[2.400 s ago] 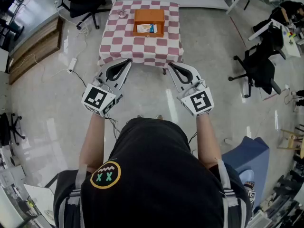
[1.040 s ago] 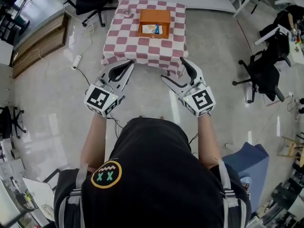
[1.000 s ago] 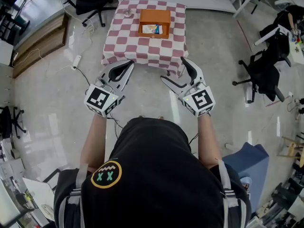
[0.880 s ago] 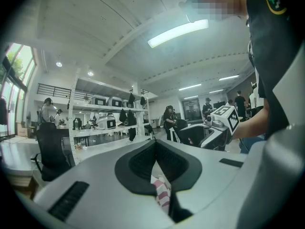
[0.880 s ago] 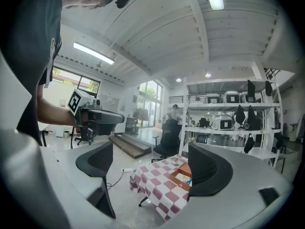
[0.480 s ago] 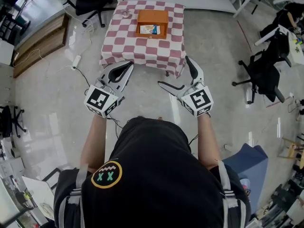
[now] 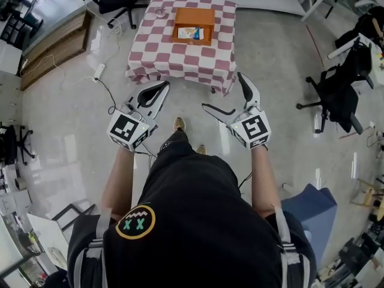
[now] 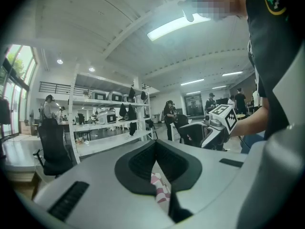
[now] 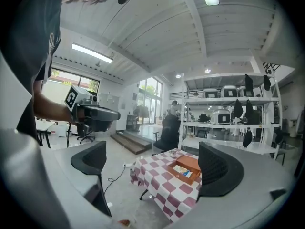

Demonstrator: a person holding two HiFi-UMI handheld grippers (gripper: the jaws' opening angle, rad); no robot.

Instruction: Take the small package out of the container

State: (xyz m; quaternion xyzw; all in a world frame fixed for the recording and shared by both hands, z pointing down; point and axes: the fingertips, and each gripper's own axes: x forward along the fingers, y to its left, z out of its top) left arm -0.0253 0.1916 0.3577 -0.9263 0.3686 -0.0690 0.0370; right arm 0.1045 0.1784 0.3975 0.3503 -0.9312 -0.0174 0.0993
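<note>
Package (image 7: 191, 33) lies inside the orange container (image 7: 195, 15), which sits toward the far side of the table (image 7: 180, 62). Both grippers are held short of the table's near edge. Left gripper (image 7: 162, 87): fingers pressed together, empty. Right gripper (image 7: 222, 90): fingers have just been opening and now stand spread wide with nothing between them. They point at the table, probably readied for the reach into the container.
</note>
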